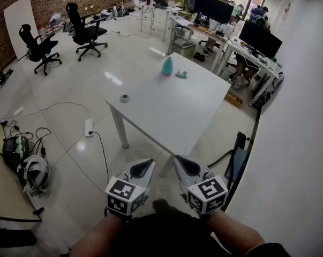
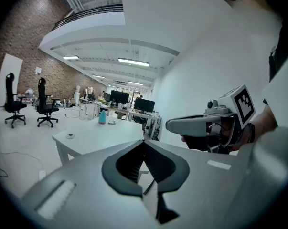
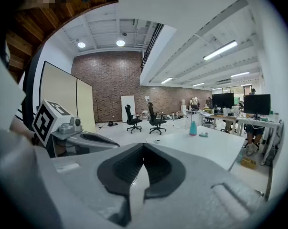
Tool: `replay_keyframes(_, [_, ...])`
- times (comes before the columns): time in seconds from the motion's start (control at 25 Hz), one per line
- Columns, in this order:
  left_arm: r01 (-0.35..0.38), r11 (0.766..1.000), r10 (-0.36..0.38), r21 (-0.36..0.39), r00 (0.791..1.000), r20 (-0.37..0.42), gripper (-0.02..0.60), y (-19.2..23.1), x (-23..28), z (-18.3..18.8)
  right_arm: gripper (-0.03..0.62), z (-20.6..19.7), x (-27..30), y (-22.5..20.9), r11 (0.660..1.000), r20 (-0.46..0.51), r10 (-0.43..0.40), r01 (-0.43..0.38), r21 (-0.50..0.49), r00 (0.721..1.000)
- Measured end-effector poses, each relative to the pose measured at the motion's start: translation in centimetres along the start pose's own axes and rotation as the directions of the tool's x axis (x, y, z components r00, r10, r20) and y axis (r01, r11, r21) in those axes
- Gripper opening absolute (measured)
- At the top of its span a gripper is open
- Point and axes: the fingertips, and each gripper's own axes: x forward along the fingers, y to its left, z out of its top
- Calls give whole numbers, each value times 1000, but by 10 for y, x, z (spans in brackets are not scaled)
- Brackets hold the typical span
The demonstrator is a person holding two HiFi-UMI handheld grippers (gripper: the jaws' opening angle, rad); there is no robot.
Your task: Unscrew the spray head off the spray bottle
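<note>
The teal plastic spray bottle [image 1: 167, 66], rounded and tapering to its top, stands upright on the white rectangular table [image 1: 166, 116], near its far edge. Just beside the bottle, not touching it, lies a small teal piece [image 1: 181, 75] (possibly the spray head, too small to tell).

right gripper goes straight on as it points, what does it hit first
Most likely the near edge of the white table, with nothing between. The right gripper tilts slightly down, so it might dip under to the floor; depth is unclear.
</note>
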Motion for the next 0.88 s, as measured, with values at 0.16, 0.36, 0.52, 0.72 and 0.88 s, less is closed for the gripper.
replay_keyframes(0.16, [-13, 1000, 12, -10, 1000, -13, 14, 10, 3, 1, -8, 3, 11, -3, 1000, -2, 11, -11, -4, 1000])
replay_keyframes(0.36, [-28, 999, 28, -21, 999, -31, 14, 28, 18, -2, -8, 0, 29, -21, 1000, -9, 6, -6, -4, 1000])
replay_keyframes(0.52, [-29, 999, 27, -35, 998, -56, 14, 40, 36, -3, -8, -4, 44, -38, 1000, -33, 5, -5, 23, 999])
replay_keyframes(0.72, [-36, 999, 33, -39, 996, -83, 14, 55, 59, 4, -8, 0, 64, -63, 999, -34, 5, -4, 44, 999])
replay_keyframes(0.88, [-41, 999, 37, -29, 994, -107, 14, 64, 81, 13, -8, 4, 77, -85, 998, -37, 10, -8, 67, 999])
